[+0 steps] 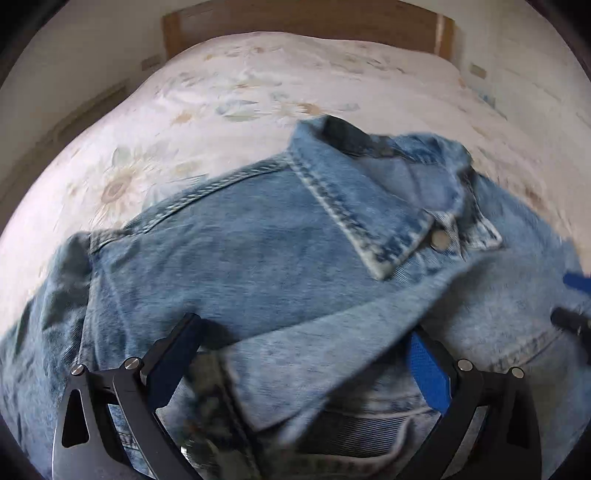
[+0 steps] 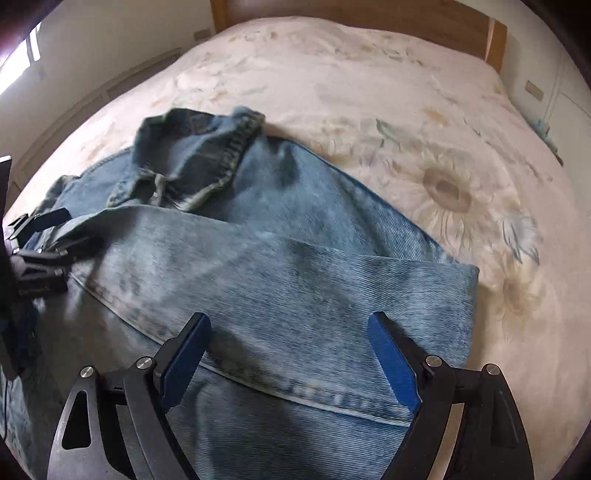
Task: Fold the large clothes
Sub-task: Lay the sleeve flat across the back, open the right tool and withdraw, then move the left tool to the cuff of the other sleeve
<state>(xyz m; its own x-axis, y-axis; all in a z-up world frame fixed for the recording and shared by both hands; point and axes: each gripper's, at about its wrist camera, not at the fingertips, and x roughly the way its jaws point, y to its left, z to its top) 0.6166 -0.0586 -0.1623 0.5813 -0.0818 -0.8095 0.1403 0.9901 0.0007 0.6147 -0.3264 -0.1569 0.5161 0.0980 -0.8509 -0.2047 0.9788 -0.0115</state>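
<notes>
A light-blue denim jacket [image 1: 258,258] lies front-up on the bed, collar [image 1: 362,206] toward the headboard. One sleeve [image 1: 332,332] is folded across its chest. My left gripper [image 1: 306,332] hovers just over that sleeve with jaws wide apart and nothing between them. In the right wrist view the jacket [image 2: 295,258] fills the near half, with the folded sleeve [image 2: 258,266] crossing it. My right gripper [image 2: 288,325] is open and empty above the sleeve. The left gripper [image 2: 55,229] shows at the far left, over the sleeve's cuff end.
The bed has a pale floral cover [image 2: 406,110] with room beyond and to the right of the jacket. A wooden headboard [image 1: 306,22] stands at the far end. White walls flank the bed. The right gripper's fingers [image 1: 576,321] show at the left view's right edge.
</notes>
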